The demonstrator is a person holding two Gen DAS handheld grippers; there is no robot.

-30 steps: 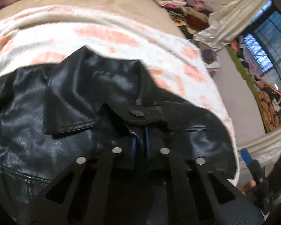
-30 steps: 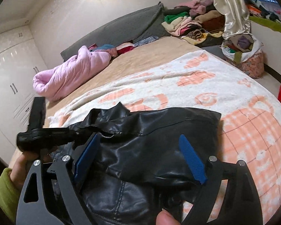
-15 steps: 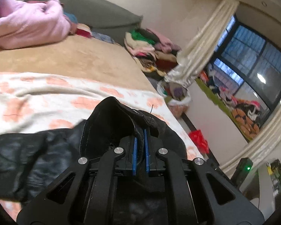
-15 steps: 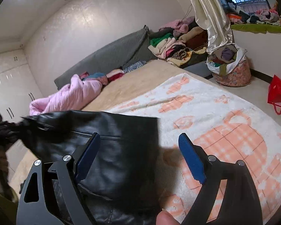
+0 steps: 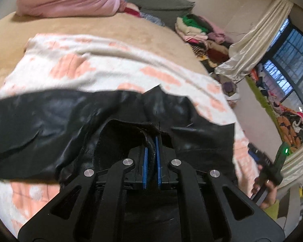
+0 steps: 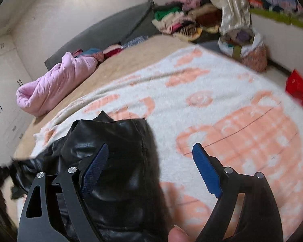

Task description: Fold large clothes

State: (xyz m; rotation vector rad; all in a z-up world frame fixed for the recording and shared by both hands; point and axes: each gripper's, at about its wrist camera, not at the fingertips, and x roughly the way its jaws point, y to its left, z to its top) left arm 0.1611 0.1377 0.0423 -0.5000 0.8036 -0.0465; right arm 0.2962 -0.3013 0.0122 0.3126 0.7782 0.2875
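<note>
- The black leather jacket point(image 5: 50, 125) lies spread across the white-and-peach blanket point(image 6: 222, 100) on the bed.
- Left gripper point(image 5: 151, 153) is clamped tight on a jacket edge (blue pads nearly meeting, leather pinched between).
- Right gripper point(image 6: 149, 151) hangs with jaws wide above the jacket's right side, holding nothing.
- Beyond the jacket: a pink quilt point(image 6: 56, 82) at the bed's head, a clothes pile point(image 5: 200, 30) past it.

Left gripper point(image 5: 151, 141), right gripper point(image 6: 149, 151) — black frames, silver screws, blue pads.
</note>
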